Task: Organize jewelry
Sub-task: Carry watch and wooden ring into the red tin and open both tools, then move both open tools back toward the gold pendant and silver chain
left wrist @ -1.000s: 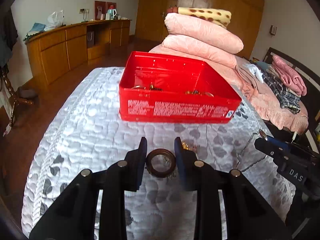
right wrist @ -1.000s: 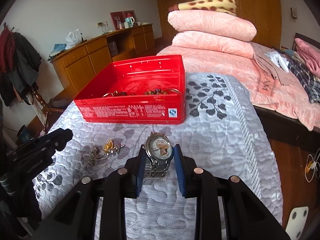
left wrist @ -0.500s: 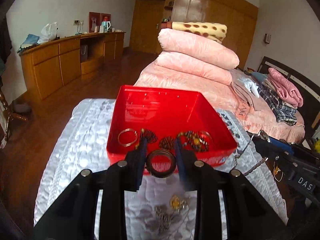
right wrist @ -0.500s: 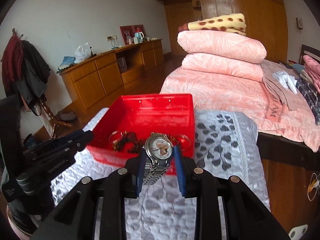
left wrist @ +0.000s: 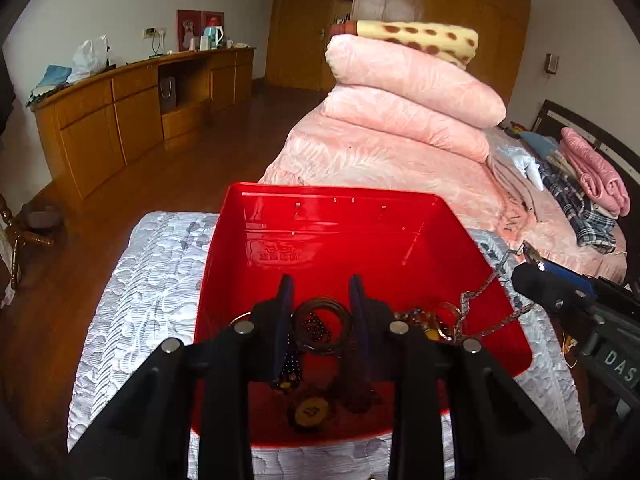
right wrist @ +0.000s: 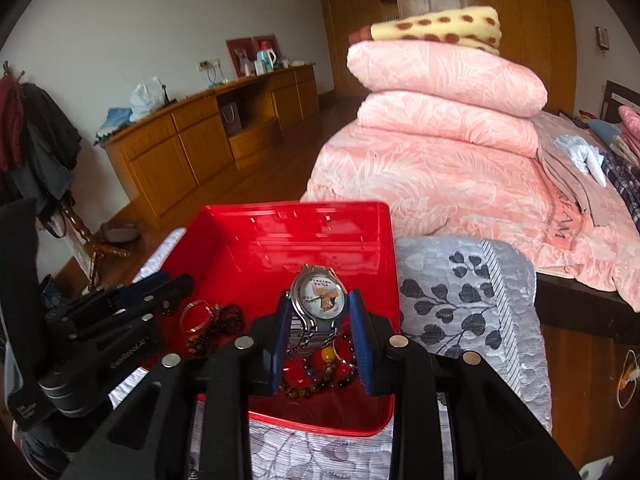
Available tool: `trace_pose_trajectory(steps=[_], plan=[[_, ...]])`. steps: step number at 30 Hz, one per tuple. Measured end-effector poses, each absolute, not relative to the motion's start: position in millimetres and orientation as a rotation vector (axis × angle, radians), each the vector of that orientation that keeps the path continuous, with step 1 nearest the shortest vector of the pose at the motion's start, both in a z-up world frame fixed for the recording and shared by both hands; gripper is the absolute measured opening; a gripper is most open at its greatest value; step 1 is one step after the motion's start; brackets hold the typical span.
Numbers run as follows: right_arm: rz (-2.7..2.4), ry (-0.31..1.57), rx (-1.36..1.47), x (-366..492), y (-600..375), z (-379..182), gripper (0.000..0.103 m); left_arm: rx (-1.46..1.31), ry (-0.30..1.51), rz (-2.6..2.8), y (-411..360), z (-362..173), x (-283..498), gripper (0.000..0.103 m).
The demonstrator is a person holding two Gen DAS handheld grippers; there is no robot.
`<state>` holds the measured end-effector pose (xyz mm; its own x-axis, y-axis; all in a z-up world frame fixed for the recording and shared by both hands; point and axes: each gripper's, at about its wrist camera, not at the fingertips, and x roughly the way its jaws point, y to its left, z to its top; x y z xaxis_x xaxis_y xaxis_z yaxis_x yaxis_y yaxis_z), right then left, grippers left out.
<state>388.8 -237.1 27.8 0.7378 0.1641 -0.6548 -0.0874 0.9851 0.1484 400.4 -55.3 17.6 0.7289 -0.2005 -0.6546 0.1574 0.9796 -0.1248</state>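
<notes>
A red box sits on a grey quilted surface and holds several bracelets and bead strings. My left gripper is over the box, shut on a dark ring bangle. My right gripper is also over the box, with a silver wristwatch between its fingers; the jaws look slightly parted around it. The watch band shows as a chain under the right gripper in the left wrist view. The left gripper shows at the left of the right wrist view.
A stack of pink quilts lies on the bed behind the box. A wooden sideboard runs along the left wall. A grey leaf-patterned cover lies right of the box. A wooden chair leg stands at the left.
Both grippers have lifted from the quilt and moved forward over the red box, carrying the bangle and the watch. The right jaws have widened a little around the watch.
</notes>
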Motion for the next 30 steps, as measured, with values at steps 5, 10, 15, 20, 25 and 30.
trace_pose_trajectory(steps=[5, 10, 15, 20, 25, 30], plan=[[0.132, 0.741, 0.134, 387.6, -244.7, 15.7, 0.036, -0.073, 0.74, -0.189, -47.6, 11.4, 401.6, 0.053], [0.112, 0.679, 0.119, 365.3, -247.4, 31.4, 0.055, -0.075, 0.691, -0.183, -39.9, 27.7, 386.2, 0.069], [0.127, 0.623, 0.125, 328.3, -252.4, 39.9, 0.056, -0.06, 0.596, -0.165, -29.5, 52.0, 347.9, 0.086], [0.155, 0.6, 0.128, 290.3, -249.7, 33.8, 0.057, -0.057, 0.561, -0.145, -20.1, 55.9, 313.2, 0.09], [0.177, 0.622, 0.131, 267.2, -243.4, 16.5, 0.061, -0.049, 0.58, -0.118, -13.6, 39.2, 284.5, 0.094], [0.165, 0.658, 0.118, 255.5, -235.4, -1.2, 0.064, -0.039, 0.631, -0.102, -9.2, 14.7, 265.9, 0.094]])
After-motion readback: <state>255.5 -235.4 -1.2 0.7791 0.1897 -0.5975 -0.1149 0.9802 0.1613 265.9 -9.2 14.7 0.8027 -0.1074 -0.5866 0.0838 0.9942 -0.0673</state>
